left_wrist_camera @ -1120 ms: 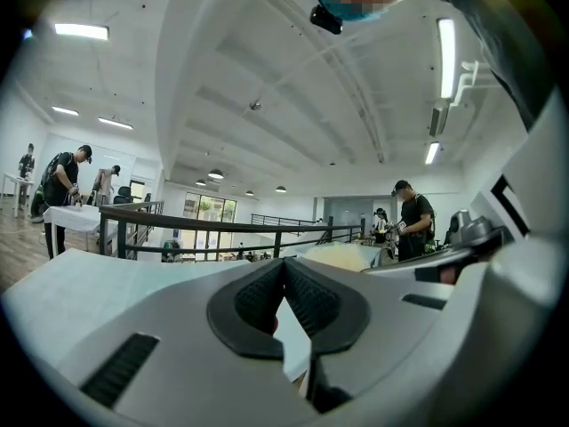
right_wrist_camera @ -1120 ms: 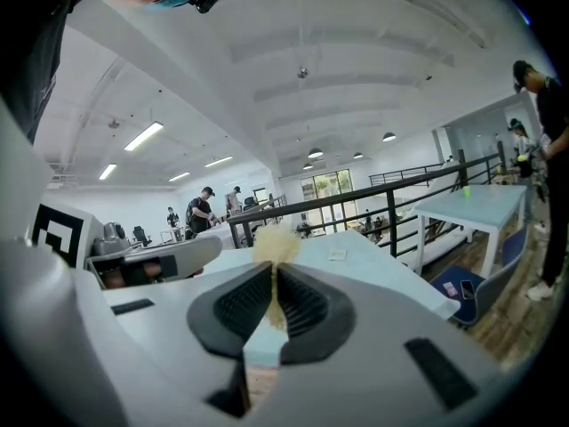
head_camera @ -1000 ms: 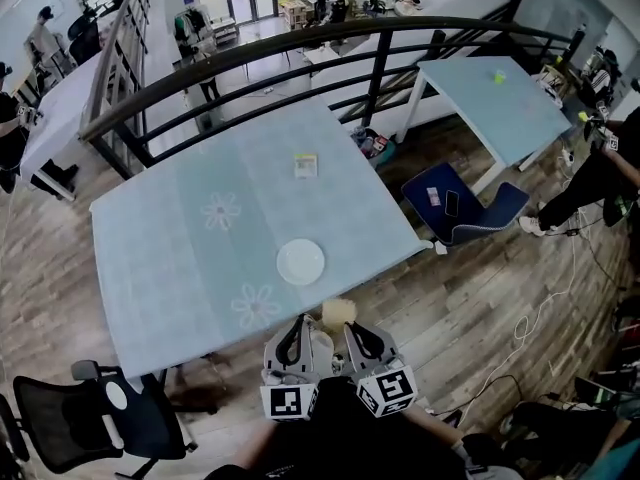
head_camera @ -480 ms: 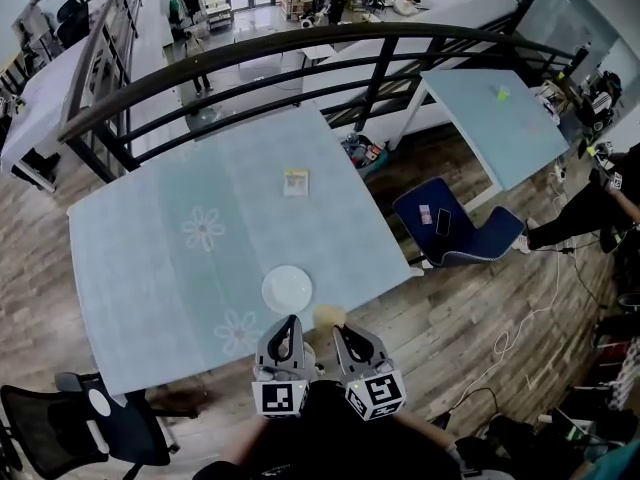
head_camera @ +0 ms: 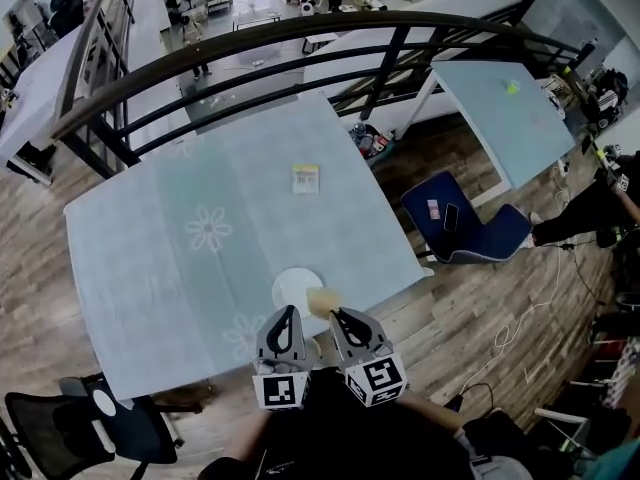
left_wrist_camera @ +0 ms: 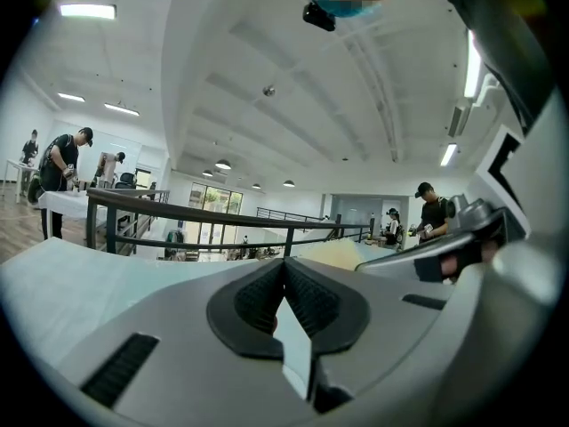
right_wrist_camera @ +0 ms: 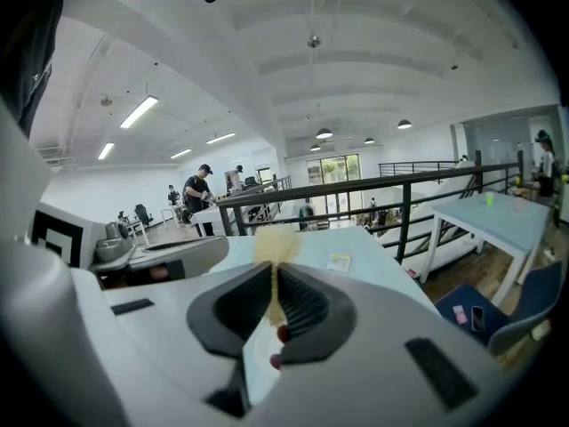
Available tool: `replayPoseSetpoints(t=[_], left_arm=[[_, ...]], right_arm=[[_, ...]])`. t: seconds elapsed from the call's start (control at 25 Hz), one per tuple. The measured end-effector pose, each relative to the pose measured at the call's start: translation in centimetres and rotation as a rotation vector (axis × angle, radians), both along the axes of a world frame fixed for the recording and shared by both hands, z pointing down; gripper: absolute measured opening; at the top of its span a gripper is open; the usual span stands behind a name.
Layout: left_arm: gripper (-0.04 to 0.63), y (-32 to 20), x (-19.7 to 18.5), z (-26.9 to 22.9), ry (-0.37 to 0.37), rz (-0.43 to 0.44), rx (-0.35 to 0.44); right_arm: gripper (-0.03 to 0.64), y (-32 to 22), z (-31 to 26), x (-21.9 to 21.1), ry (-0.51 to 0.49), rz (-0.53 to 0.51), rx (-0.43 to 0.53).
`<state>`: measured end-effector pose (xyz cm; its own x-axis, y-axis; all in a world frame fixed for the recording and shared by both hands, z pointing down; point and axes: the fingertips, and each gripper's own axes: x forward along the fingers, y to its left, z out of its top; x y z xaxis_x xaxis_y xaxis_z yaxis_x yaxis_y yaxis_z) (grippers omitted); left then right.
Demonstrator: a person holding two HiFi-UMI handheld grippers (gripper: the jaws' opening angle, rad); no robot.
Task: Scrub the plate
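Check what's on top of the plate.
Only the sponge, clamped in the right gripper, overlaps the plate at its near rim in the head view; contact can't be judged. What's under it is hidden; the rest looks bare.

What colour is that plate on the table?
White. The plate shows best in the head view.

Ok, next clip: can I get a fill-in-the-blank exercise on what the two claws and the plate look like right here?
1. The right claw is shut on a yellowish ____.
2. The left claw is shut and holds ____.
3. The plate lying on the table is ____ in colour.

Missing words: sponge; nothing; white.
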<state>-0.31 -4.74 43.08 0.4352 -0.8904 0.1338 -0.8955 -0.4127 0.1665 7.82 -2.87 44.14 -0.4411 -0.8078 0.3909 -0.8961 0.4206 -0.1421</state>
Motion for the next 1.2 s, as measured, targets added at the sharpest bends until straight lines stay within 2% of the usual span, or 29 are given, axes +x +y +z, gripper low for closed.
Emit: replayPoseSetpoints(t=[0.2, 0.36, 0.56, 0.76, 0.88, 1.2], left_arm=[[0.012, -1.4, -2.7, 0.9, -0.021, -0.047, 0.019], [0.012, -1.4, -5.1, 1.8, -0.048, -0.105, -0.003], [0.012, -1.7, -6.5, 2.4, -0.077, -0.140, 0.002], [0.012, -2.0, -6.8, 2.6, -0.094, -0.163, 0.007], [0.012, -2.2, -6.6, 2.8, -0.105, -0.179, 0.006], [0.012, -2.7, -5.9, 3.1, -0.106, -0.203, -0.020]], right_arm=[[0.028, -1.2, 1.4, -2.1, 0.011, -0.051, -0.039], [0.028, -2.1, 1.6, -3.7, 0.012, -0.081, -0.054], [0.028, -3.7, 2.2, -5.0, -0.027, -0.087, -0.084], [0.028, -4.9, 4.0, -5.4, -0.037, -0.090, -0.118], [0.028, -5.6, 5.9, -5.0, -0.053, -0.077, -0.170], [0.028, -8.2, 10.4, -3.8, 0.025, -0.077, -0.226]])
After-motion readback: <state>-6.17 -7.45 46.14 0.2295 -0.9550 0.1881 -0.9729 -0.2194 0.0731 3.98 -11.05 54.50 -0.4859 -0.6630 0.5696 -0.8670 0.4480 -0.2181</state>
